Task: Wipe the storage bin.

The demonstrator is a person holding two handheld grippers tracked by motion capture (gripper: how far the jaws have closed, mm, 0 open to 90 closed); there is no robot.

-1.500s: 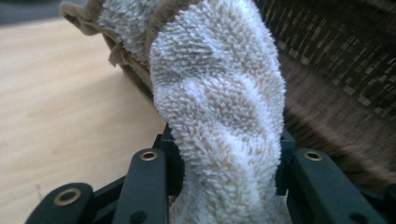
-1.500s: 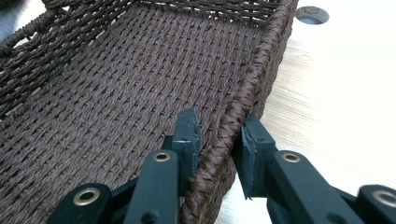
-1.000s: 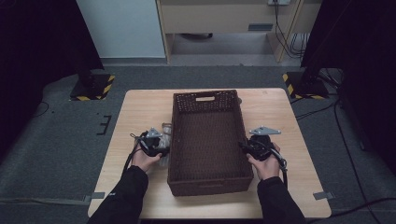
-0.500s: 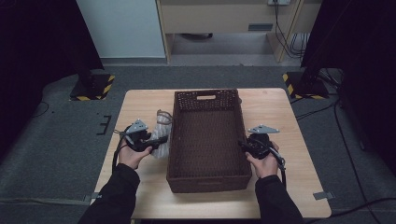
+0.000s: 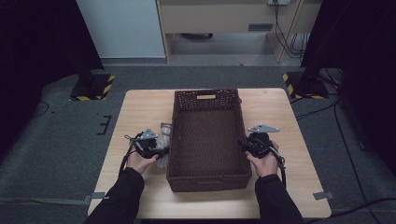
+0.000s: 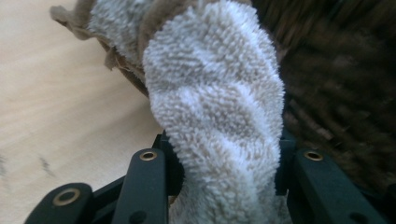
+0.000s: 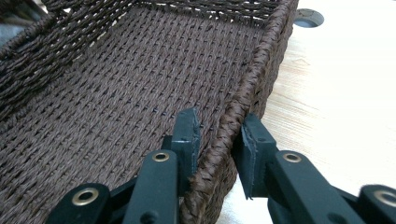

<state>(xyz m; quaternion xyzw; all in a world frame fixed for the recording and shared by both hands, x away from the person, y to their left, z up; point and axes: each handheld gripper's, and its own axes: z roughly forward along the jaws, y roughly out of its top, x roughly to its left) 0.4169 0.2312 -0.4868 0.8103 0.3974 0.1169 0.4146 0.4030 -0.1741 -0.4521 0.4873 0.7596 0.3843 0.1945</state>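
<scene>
The left gripper [image 6: 223,163] is clenched on a rolled terry towel [image 6: 215,116], whose long axis runs straight out from the jaws along the outside of the brown wicker basket [image 5: 208,177]. The towel lies on the table [image 5: 140,112] just beside the basket's left wall, so the left hand [image 5: 140,161] is the nearer one for lifting it over the rim. The right gripper [image 7: 215,140] straddles the basket's right rim; its jaws have just been opening, and a slight gap shows at the outer pad. The towel's near end is cut off behind the jaws.
</scene>
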